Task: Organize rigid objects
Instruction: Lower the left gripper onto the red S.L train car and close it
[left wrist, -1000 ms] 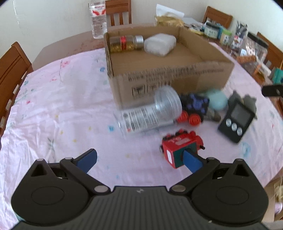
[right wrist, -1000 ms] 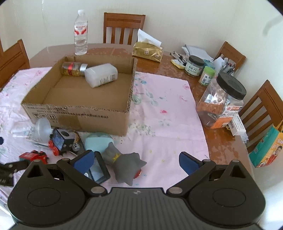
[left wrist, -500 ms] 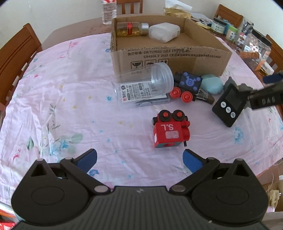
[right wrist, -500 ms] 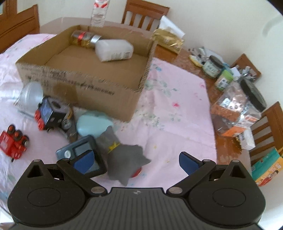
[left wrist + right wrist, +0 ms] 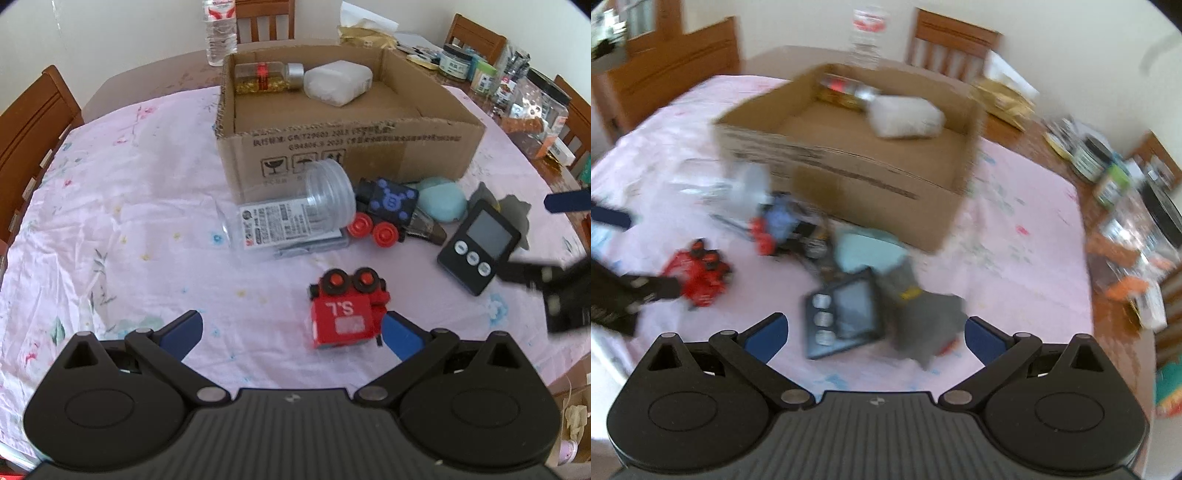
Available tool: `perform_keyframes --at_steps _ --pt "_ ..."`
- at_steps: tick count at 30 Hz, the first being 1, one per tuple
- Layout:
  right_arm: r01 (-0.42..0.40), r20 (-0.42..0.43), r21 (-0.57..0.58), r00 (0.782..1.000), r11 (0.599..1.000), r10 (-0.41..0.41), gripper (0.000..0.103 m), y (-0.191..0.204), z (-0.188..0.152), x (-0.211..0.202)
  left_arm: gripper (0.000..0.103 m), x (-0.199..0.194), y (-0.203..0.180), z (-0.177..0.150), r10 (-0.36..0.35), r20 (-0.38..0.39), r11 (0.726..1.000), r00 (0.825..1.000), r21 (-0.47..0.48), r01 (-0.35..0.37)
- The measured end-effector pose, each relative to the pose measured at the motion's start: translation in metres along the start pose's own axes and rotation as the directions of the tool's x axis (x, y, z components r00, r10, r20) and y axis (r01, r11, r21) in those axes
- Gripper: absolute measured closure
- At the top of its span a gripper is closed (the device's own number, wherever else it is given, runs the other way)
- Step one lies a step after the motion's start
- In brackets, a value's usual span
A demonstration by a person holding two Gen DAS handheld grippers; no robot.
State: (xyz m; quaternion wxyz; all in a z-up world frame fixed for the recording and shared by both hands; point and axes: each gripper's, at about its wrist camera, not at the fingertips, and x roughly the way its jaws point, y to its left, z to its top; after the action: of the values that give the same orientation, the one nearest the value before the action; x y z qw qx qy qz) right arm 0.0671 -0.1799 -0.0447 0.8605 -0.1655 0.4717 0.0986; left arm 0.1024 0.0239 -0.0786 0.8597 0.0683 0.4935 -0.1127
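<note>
Left gripper point(image 5: 291, 334) spread wide, holding nothing, low over the pink tablecloth point(image 5: 110, 221), and the red toy train point(image 5: 347, 310) sits right in its mouth, tipped on its side with the wheels facing up and away. The train is crowded against the right-hand pad; the left pad stands well clear of it. So this looks like the reach-in before a pick.

Right gripper point(image 5: 873, 334) is just as wide and just as empty. The picture is smeared, but you can make out the black timer point(image 5: 844, 319) and a grey figure point(image 5: 923, 314) lying side by side between its pads, the figure overlapping the timer's edge.

Further out: a blue-and-black toy engine point(image 5: 384, 210), a clear plastic jar point(image 5: 291, 218) on its side and a teal case point(image 5: 441, 201), all huddled at the foot of the cardboard box point(image 5: 351, 147). Inside the box, against the far wall, a glass spice jar point(image 5: 266, 77) and a white packet point(image 5: 338, 83) are already stowed.

Plenty left to box up, then. My read for the left: shift a touch to centre the train, close on its flat sides, lift clear of the box wall. For the right: choose one target, since two things share that gap.
</note>
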Motion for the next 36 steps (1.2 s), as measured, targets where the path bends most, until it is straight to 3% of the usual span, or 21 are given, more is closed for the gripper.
perform_keyframes --at_steps 3,7,11,17,23,26,36 --pt "-0.022 0.010 -0.078 1.000 0.997 0.023 0.000 0.022 0.003 0.005 0.000 -0.001 0.010 0.003 0.020 0.004 1.000 1.000 -0.018 -0.020" --pt "0.012 -0.018 -0.136 1.000 0.991 -0.015 0.000 0.043 0.005 0.024 0.000 -0.002 0.022 0.002 0.036 -0.001 0.999 0.999 -0.036 -0.036" --pt "-0.010 -0.061 -0.125 0.998 0.992 0.002 0.000 0.050 0.007 0.033 0.001 -0.004 0.030 -0.001 0.036 -0.004 0.998 0.999 -0.045 -0.036" --pt "-0.119 -0.118 -0.085 0.987 0.989 0.109 0.000 0.059 -0.002 0.040 0.001 -0.003 0.029 -0.001 0.004 0.000 0.999 1.000 -0.037 -0.004" --pt "-0.089 -0.129 -0.045 0.988 0.995 0.082 0.000 0.054 -0.008 0.046 0.001 0.002 0.019 0.004 -0.087 0.013 0.996 0.996 -0.012 0.087" --pt "-0.116 -0.131 0.012 0.985 0.993 0.116 0.000 0.046 -0.012 0.047 0.001 0.009 0.008 0.007 -0.119 0.009 0.993 0.993 0.014 0.119" --pt "-0.130 -0.069 0.041 0.989 0.991 0.133 0.000 0.038 -0.026 0.042 0.001 0.035 -0.001 -0.002 -0.097 -0.026 0.995 0.995 0.035 0.097"
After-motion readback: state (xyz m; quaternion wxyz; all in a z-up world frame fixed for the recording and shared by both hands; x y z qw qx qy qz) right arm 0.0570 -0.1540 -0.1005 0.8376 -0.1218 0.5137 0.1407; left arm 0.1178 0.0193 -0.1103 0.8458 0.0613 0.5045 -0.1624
